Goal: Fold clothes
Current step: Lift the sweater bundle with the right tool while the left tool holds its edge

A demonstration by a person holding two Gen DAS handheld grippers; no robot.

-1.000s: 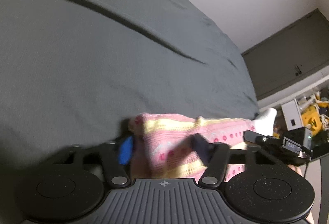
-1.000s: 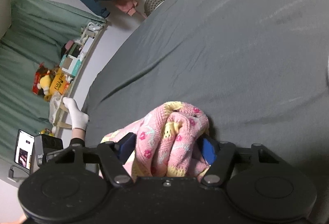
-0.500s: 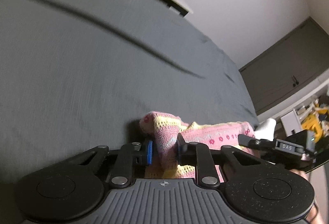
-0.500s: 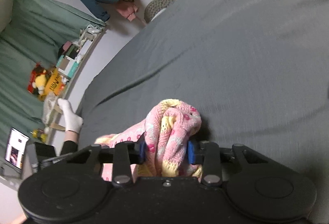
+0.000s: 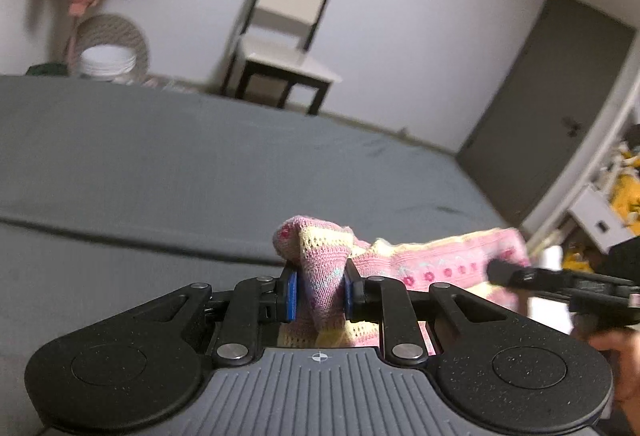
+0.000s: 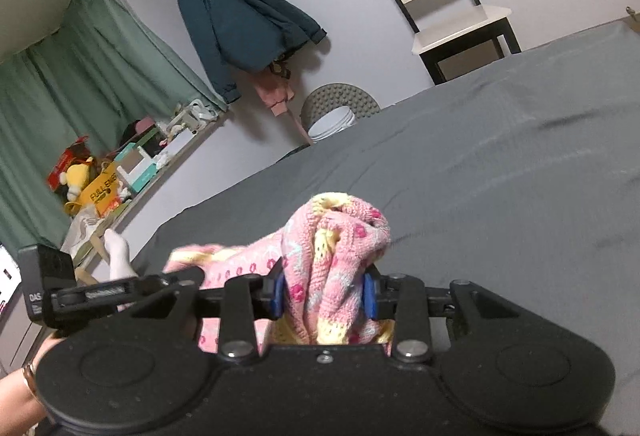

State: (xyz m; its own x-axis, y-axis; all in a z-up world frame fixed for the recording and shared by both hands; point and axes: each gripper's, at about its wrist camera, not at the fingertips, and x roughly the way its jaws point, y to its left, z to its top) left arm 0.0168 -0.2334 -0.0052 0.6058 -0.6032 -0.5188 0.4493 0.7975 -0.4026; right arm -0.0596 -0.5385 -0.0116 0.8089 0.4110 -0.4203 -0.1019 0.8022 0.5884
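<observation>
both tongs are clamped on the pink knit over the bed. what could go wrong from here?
1. The right tongs pinch a thick bunched wad of the pink knit garment, so several layers may be caught and the fold could come out lumpy.
2. The left tongs hold only a narrow peak of fabric; the loose knit might stretch or slip out.
3. Fabric spans between the two tongs, so pulling them apart unevenly could skew it on the grey bedsheet.
</observation>
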